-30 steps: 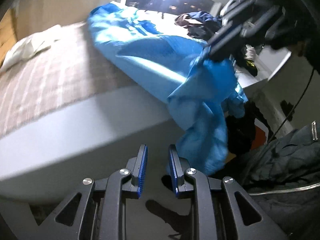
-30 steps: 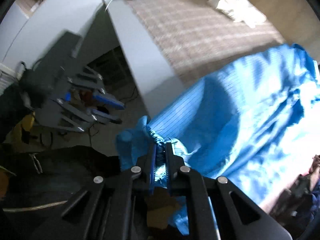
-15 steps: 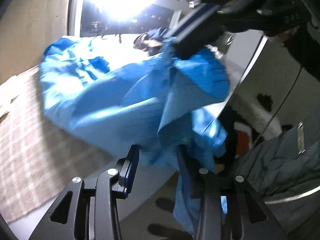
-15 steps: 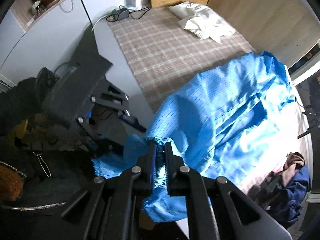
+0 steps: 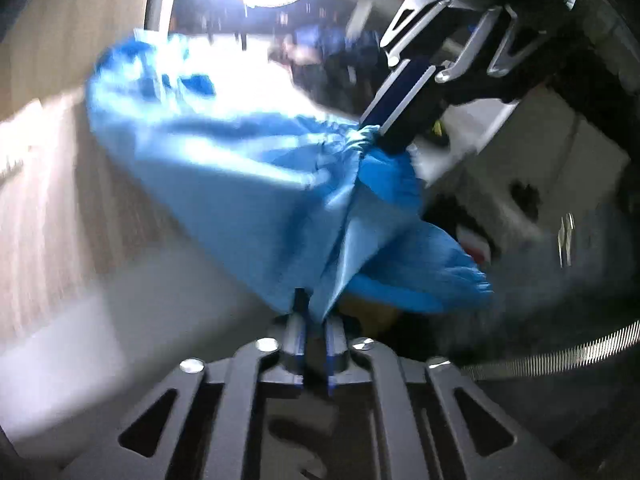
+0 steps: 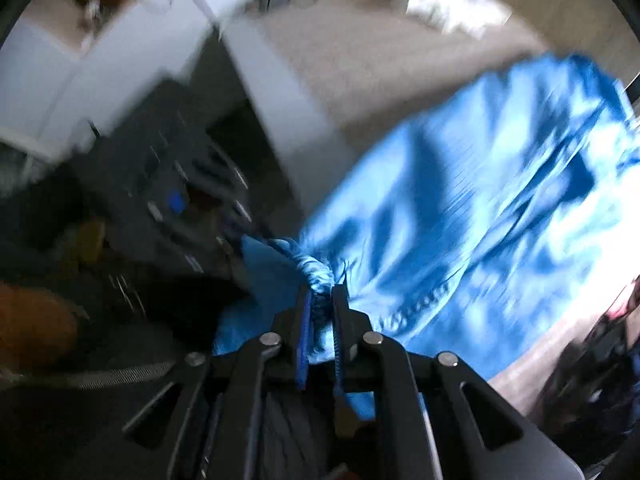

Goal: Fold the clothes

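Note:
A bright blue garment [image 5: 248, 184] hangs from the bed's edge, partly spread on the bed; it also fills the right of the right wrist view [image 6: 480, 216]. My left gripper [image 5: 316, 312] is shut on a lower fold of the blue garment. My right gripper [image 6: 320, 300] is shut on a bunched edge of the same garment; it shows in the left wrist view [image 5: 376, 132] at upper right, holding that edge up. Both views are motion-blurred.
The bed has a checked cover [image 6: 360, 40] and a white side [image 5: 120, 320]. A white cloth [image 6: 452, 8] lies at its far end. Dark clothes [image 5: 332, 52] are piled by the bright window. A dark jacket [image 5: 560, 320] sits at right.
My left gripper has moved up to the hanging blue garment and shut on a fold of it. My right gripper stays shut on its edge and both cameras are swinging.

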A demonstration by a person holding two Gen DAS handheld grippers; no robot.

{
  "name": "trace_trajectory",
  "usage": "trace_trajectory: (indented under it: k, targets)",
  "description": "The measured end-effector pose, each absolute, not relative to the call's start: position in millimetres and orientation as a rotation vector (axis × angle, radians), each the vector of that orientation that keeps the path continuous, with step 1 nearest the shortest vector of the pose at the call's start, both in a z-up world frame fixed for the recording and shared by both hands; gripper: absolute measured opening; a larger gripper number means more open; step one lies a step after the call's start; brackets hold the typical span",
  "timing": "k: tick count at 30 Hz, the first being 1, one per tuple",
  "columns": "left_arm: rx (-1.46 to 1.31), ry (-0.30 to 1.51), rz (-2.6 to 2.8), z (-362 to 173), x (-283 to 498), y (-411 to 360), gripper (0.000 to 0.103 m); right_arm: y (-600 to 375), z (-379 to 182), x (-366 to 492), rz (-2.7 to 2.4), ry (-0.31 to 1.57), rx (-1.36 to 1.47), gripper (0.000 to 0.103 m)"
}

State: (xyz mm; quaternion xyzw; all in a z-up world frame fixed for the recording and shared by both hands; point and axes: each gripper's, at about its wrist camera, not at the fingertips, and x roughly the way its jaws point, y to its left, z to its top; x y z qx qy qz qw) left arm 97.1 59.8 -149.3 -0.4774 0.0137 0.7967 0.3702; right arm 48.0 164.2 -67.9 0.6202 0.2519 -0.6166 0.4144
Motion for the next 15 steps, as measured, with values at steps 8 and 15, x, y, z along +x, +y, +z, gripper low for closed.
trace_trajectory:
  k: [8,15]
  targets:
    - [-1.474,0.066,2.068,-173,125,18,0.007,218,-98,48,-1.696,0.333,1.673,0.03]
    - [-1.279,0.076,2.208,-152,81,29,0.008,213,-118,46,-1.845,0.179,1.612,0.03]
